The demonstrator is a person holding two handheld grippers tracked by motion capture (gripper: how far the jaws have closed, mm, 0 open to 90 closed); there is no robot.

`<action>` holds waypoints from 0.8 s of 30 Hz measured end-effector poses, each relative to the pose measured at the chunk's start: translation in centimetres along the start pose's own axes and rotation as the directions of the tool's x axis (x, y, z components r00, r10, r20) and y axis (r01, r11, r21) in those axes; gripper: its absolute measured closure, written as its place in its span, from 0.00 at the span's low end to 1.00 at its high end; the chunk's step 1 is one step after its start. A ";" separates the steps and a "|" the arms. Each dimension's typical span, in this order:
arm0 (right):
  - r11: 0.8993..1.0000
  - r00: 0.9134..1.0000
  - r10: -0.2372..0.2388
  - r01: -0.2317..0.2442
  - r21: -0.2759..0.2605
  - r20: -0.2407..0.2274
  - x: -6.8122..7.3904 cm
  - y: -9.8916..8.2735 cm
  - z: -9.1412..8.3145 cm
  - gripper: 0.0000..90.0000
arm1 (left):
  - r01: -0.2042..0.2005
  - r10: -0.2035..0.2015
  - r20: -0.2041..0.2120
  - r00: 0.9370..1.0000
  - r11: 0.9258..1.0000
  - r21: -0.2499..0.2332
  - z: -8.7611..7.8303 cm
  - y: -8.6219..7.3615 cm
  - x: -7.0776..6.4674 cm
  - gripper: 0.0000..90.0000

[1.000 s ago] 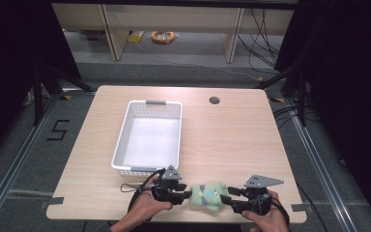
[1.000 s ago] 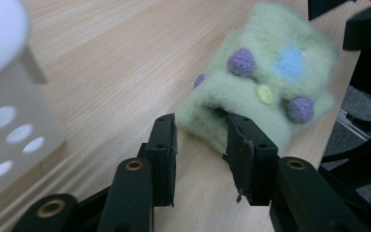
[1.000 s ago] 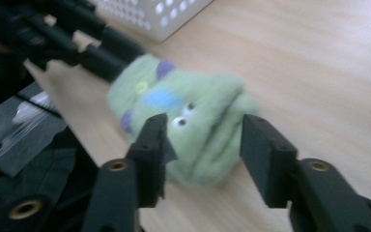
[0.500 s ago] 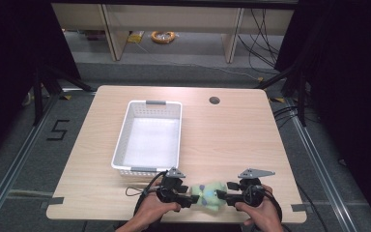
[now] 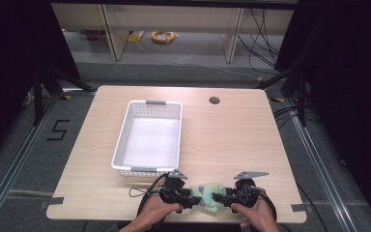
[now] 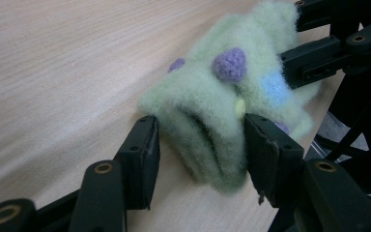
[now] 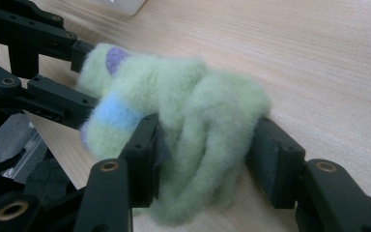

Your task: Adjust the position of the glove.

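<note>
At the table's near edge, both hands (image 5: 157,212) low, knuckles up.

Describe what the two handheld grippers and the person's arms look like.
Both tools are black. The left gripper and right gripper each have two linked black jaws with brass-coloured pivot rivets and flat, dark rectangular pads. Each carries a grey three-cornered plate on top, and a black cable loops from the left one. The forearms appear bare, with no sleeves in sight.
</note>
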State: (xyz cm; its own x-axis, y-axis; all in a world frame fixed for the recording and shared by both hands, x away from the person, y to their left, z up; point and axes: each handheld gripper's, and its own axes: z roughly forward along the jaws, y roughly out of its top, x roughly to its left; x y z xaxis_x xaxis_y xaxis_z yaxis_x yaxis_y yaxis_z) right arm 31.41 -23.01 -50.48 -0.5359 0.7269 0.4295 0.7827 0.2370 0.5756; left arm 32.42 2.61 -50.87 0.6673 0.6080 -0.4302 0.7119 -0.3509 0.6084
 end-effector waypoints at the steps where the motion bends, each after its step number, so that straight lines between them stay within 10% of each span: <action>1: 1.000 1.000 0.000 0.000 0.000 0.000 0.0 0.0 0.0 0.56 | 0.000 0.000 0.000 1.000 1.000 0.000 0.0 0.0 0.0 0.54; 24: 0.996 0.996 -0.076 0.074 -0.040 -0.049 -1.2 -0.2 -0.6 0.75 | -0.101 0.101 0.016 0.995 0.995 -0.008 0.6 -0.2 -1.1 0.75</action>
State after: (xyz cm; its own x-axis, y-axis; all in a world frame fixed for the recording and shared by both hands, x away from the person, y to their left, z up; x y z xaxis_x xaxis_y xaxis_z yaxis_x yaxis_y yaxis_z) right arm 31.69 -24.30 -50.70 -0.6085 0.6746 0.4179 0.7276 0.2641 0.6331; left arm 31.66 1.60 -50.88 0.7393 0.5580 -0.3769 0.6391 -0.4049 0.6539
